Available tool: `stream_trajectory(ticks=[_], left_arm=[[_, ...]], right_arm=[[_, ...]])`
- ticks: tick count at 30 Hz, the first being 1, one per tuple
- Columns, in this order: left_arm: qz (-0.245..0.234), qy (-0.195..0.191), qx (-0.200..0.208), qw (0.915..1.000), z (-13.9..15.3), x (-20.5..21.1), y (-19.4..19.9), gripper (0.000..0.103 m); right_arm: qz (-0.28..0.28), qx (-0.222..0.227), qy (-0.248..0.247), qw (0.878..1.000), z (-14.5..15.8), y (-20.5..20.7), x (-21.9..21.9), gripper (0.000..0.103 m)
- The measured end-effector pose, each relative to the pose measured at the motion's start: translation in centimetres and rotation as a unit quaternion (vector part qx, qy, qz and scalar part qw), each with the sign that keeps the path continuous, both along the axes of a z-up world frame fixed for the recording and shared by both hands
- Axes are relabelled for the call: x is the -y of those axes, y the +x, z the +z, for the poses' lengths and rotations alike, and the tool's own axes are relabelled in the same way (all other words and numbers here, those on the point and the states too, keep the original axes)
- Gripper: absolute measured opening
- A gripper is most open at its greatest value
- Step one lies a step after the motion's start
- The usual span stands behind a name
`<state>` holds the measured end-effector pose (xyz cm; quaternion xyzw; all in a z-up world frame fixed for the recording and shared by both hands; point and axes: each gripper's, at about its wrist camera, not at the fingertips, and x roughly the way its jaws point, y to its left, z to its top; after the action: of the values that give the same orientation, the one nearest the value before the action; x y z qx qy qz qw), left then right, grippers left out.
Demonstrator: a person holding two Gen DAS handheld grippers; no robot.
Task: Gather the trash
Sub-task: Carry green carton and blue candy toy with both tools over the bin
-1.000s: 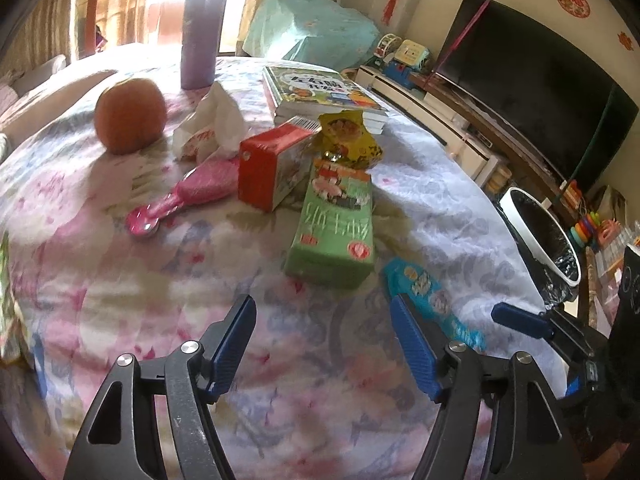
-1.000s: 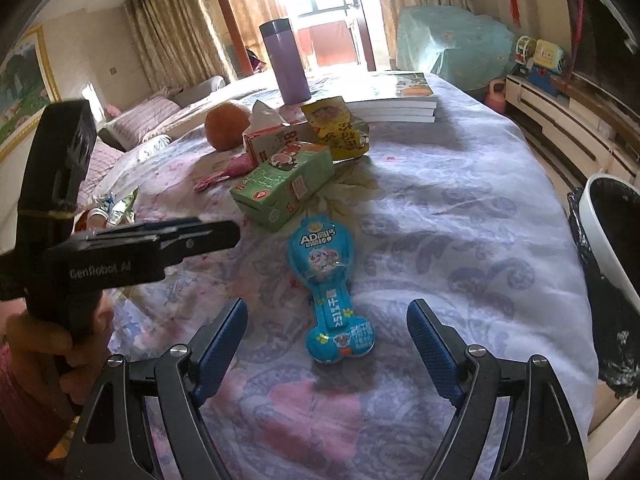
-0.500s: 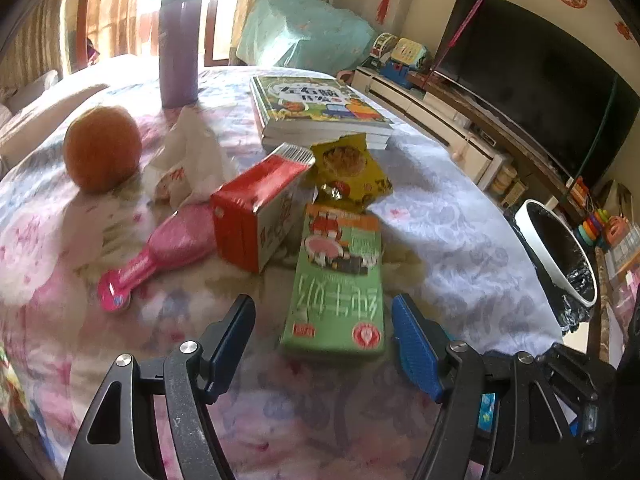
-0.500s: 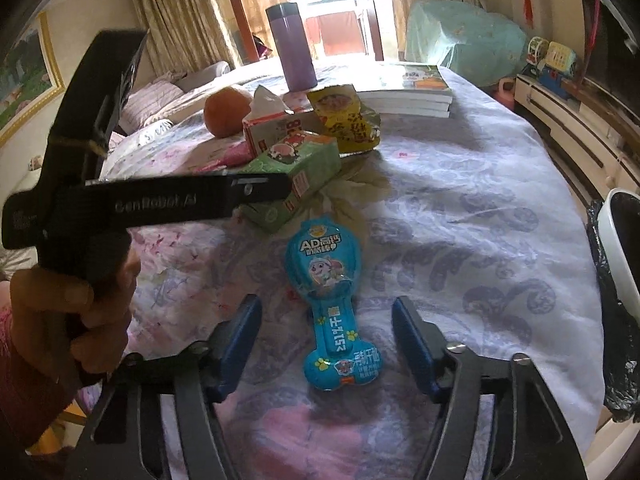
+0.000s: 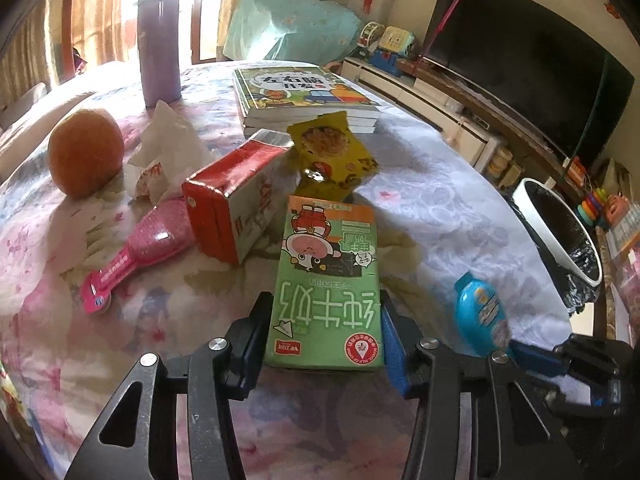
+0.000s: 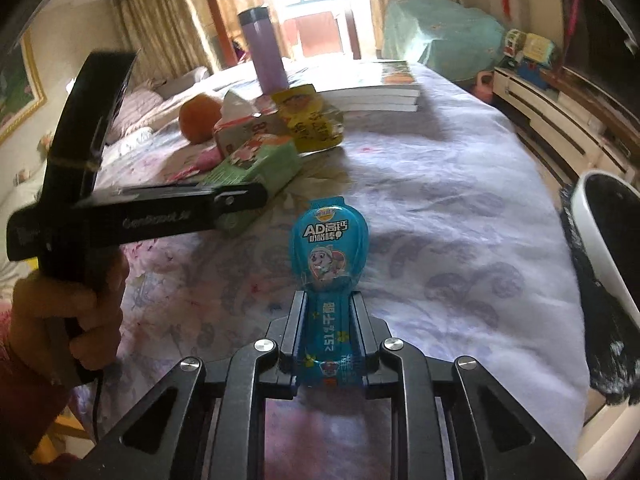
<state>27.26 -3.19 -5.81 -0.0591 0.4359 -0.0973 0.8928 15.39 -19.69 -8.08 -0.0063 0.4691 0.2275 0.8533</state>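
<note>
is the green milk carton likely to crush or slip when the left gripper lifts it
The green milk carton looks boxy and undented, so probably fairly stiff. The left gripper flanks its flat sides, so slipping seems unlikely. Whether it is empty cannot be told.

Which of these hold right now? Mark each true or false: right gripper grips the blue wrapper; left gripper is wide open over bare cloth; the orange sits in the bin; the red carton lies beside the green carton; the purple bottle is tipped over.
1. The right gripper grips the blue wrapper. True.
2. The left gripper is wide open over bare cloth. False: its fingers are closed against the green carton.
3. The orange sits in the bin. False: it rests on the tablecloth.
4. The red carton lies beside the green carton. True.
5. The purple bottle is tipped over. False: it stands upright.
</note>
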Motion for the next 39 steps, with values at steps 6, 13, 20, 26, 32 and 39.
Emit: stream_trajectory(ticks=[6, 13, 20, 26, 32, 39], left_arm=[[-0.024, -0.007, 0.001, 0.9997, 0.4, 1.6, -2.1, 0.048], [-0.048, -0.02, -0.01, 0.9986, 0.5, 3.3, -3.7, 0.048], [-0.075, -0.017, -0.002, 0.997, 1.7, 6.1, -4.5, 0.048], [-0.097, -0.013, 0.001, 0.9952, 2.3, 8.5, -4.5, 0.048], [-0.115, -0.013, 0.005, 0.9933, 2.8, 10.7, -4.0, 0.048], [-0.141, -0.009, 0.01, 0.9899, 3.4, 13.3, -3.2, 0.048]], right_arm=[[-0.038, 0.012, 0.017, 0.999, 1.0, -0.7, 2.9, 0.02], [-0.075, 0.026, 0.028, 0.996, 2.2, -1.0, 6.0, 0.02], [-0.098, 0.034, 0.035, 0.994, 2.7, -1.1, 7.8, 0.02], [-0.117, 0.037, 0.04, 0.992, 3.0, -1.3, 9.7, 0.02], [-0.136, 0.041, 0.044, 0.989, 3.3, -1.4, 11.6, 0.02], [-0.158, 0.046, 0.043, 0.986, 3.7, -1.5, 13.7, 0.02]])
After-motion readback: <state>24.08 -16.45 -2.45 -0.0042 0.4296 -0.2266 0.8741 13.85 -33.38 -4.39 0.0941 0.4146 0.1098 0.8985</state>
